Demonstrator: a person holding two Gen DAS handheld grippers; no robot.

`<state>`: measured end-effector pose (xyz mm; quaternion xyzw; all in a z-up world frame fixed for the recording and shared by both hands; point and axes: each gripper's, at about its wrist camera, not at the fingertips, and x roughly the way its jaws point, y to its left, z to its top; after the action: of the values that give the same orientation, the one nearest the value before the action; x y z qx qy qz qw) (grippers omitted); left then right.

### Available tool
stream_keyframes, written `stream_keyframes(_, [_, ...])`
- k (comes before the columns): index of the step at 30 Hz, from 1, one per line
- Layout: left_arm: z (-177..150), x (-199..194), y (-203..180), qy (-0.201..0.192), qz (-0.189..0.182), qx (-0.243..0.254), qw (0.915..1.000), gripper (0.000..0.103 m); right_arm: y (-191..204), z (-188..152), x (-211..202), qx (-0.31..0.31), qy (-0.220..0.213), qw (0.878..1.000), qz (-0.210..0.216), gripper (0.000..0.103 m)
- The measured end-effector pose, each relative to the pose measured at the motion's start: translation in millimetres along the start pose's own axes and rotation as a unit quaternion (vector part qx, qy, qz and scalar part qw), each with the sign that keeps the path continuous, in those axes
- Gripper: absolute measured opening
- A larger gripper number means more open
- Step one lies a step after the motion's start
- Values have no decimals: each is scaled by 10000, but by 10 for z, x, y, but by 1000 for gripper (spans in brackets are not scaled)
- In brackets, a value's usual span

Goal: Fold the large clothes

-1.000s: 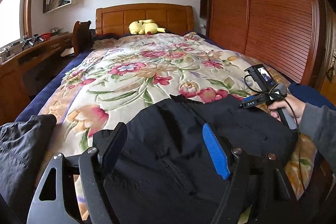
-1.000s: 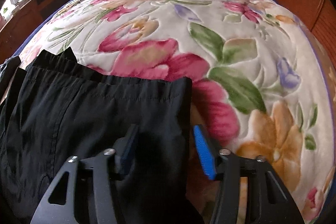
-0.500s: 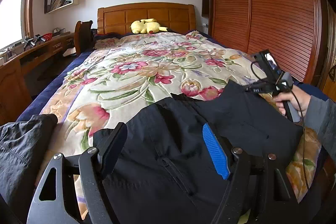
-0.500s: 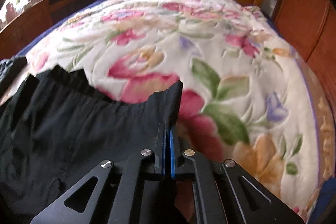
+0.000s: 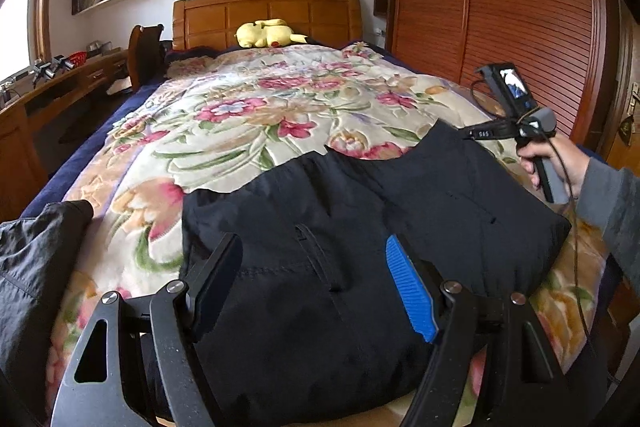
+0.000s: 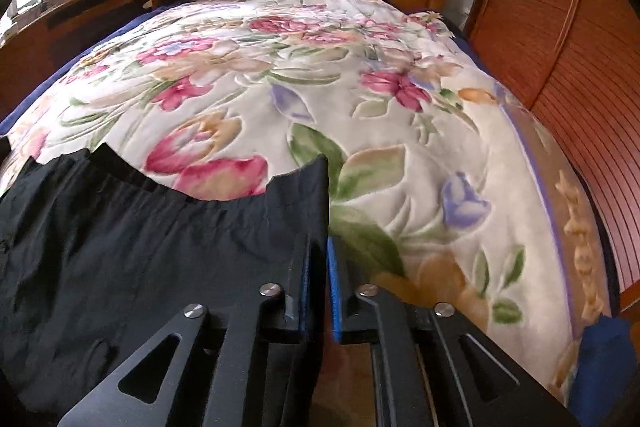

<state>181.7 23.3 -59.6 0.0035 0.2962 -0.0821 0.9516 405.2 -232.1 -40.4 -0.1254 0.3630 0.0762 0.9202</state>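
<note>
My right gripper (image 6: 318, 267) pinches far corner of black garment (image 5: 340, 247), raised off floral blanket (image 6: 360, 87). My left gripper (image 5: 316, 279) spread, empty, above garment's middle. Fold barely begun; most remains.

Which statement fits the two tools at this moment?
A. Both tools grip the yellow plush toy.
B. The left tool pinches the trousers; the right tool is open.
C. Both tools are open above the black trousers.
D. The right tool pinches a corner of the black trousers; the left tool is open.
D: the right tool has its fingers closed on the corner of the black trousers, while the left tool hangs wide open above the cloth.
</note>
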Motion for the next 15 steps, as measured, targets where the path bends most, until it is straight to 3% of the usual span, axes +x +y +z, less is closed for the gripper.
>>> stream_keyframes(1, [-9,-8,-11,5,-16,11,10000,75,11,-11,-68,-36,1,10000,32,19])
stream_keyframes(3, [-24,-31,-27,10,-56,10,10000,75,21,-48,-221,-127,-77,9998,95,43])
stream_keyframes(5, [-37,-56,-48,9,-101,0,9999,75,82,-147,-412,-253,-149,9992,275,49])
stream_keyframes(15, [-161,-133,-142,50,-161,68,9998,75,470,-998,-1059,-649,-168,9923,1044,50])
